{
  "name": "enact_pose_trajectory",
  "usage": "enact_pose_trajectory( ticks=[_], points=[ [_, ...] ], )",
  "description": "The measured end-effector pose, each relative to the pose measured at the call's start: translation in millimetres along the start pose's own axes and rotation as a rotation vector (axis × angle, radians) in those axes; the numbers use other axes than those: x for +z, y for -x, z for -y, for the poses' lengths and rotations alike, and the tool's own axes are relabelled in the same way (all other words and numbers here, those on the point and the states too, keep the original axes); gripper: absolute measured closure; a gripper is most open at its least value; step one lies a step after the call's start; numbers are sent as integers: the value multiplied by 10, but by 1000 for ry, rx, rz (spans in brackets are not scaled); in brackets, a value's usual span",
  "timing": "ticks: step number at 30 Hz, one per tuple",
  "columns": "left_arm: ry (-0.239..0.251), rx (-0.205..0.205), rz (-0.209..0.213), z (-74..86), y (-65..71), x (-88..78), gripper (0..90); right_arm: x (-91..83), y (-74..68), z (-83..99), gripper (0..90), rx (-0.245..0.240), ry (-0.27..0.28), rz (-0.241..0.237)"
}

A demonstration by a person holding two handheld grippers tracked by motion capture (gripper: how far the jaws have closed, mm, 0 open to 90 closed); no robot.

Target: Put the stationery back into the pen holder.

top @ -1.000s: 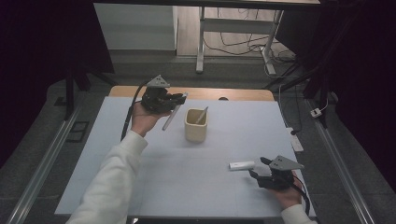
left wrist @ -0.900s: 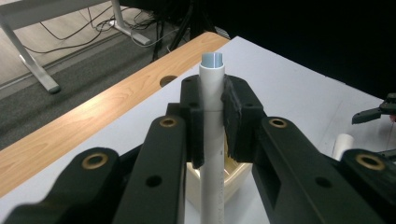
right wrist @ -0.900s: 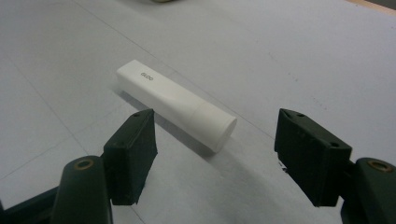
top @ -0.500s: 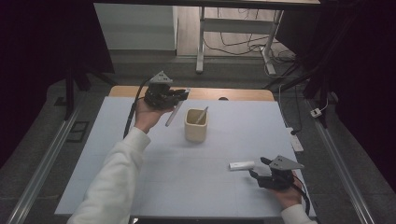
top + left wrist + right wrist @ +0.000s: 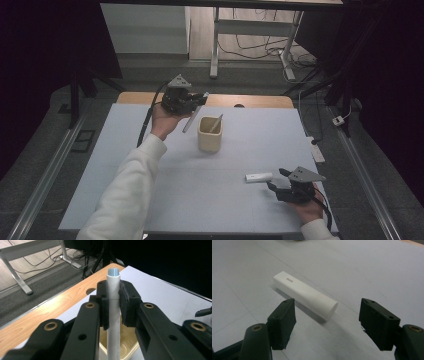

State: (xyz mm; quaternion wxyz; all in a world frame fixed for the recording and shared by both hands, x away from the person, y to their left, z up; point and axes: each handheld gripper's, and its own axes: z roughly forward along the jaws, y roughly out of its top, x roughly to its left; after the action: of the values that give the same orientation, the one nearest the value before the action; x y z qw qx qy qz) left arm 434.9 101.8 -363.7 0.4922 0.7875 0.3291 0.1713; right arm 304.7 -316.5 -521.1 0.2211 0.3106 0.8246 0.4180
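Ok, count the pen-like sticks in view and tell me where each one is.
2, unless the cup hides more. One pen is clamped in the left tongs above the cup; the other stick leans inside that cup. The white tube on the table isn't counted.

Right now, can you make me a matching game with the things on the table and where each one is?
Things:
1. white pen
2. beige cup
3. white tube
4. right tool

Places or states:
A. lying flat on the grey mat
B. clamped in the left tool
C. open, with nothing between its jaws
D. standing upright with a stick inside

Pairs: 1-B, 2-D, 3-A, 4-C
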Motion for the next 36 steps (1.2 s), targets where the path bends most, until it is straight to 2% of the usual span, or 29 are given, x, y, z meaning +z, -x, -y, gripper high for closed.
enact_pose_trajectory(
  ticks=[7,18,26,31,36],
  points=[
    [0,1,-3,-44,-12,100,780,-5,2,0,291,-1,2,1],
    [1,3,6,-85,10,371,780,-2,15,11,291,8,0,2],
    [44,-33,16,-160,29,478,779,5,18,12,291,7,-2,0],
    [63,-25,13,-217,69,507,779,12,17,14,291,4,-4,-3],
    [66,-25,18,-204,87,566,779,14,17,14,291,2,-5,-6]
  ],
)
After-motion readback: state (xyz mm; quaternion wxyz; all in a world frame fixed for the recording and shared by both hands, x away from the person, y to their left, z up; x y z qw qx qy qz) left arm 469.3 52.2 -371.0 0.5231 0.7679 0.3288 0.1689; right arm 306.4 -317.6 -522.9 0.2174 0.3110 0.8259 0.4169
